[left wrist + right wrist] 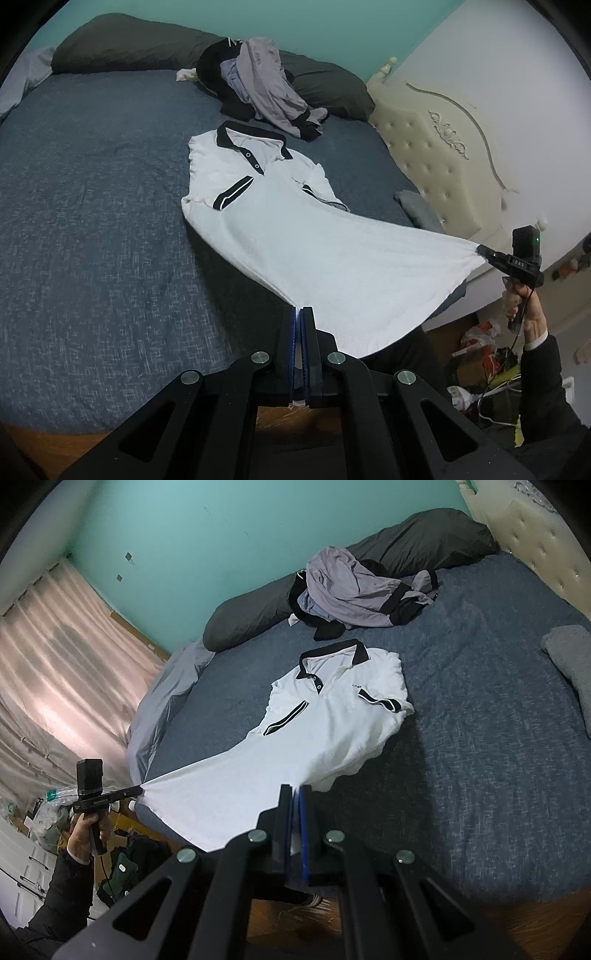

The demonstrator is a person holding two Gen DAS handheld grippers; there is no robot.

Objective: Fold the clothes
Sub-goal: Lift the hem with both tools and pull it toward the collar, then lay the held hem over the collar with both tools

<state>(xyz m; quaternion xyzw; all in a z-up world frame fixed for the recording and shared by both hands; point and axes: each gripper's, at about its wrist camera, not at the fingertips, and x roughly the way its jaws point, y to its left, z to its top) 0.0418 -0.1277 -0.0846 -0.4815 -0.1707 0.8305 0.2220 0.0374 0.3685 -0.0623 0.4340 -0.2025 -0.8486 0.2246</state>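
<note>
- Blue bedspread (92, 221) is carrying the fold; nearest, left gripper (300, 314) and right gripper (294, 792) are pinching the hem corners, jaws clamped.
- White polo shirt (280, 229) is stretching taut; lifting both corners evenly should keep edges aligned.
- Beyond, unfolded clothes (258, 85) are waiting.

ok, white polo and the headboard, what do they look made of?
White polo: soft matte knit, probably cotton pique; it drapes and puckers at the clamped hem corners, with a fine grainy texture. Headboard: cream button-tufted padding, slightly glossy, likely faux leather; can't confirm.
</note>
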